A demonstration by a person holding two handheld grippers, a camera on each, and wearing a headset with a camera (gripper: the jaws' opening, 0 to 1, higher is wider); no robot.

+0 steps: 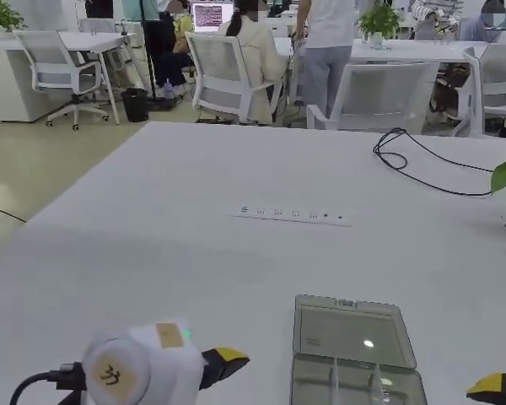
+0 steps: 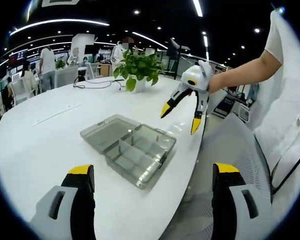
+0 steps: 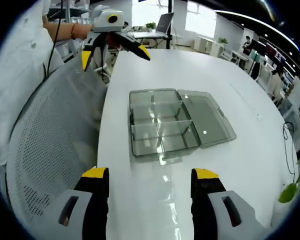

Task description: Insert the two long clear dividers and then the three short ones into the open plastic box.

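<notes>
The clear plastic box (image 3: pixel 162 125) lies open on the white table (image 3: pixel 140 210), its lid (image 3: pixel 207 117) folded flat on the far side. Clear dividers stand inside it and split it into several compartments. In the head view the box (image 1: pixel 354 359) is at the bottom, right of centre. My left gripper (image 2: pixel 152 172) is open and empty, aimed at the box (image 2: pixel 130 147) from a short way off. My right gripper (image 3: pixel 150 175) is open and empty too, short of the box's near wall. Each shows in the other's view: left gripper (image 3: pixel 115 56), right gripper (image 2: pixel 180 118).
A flush socket strip (image 1: pixel 291 214) and a black cable (image 1: pixel 422 164) lie farther back on the table. A potted plant (image 2: pixel 137 70) stands near the table's far end. A grey mesh chair (image 3: pixel 55 150) sits at the table's edge. Office chairs and people are beyond.
</notes>
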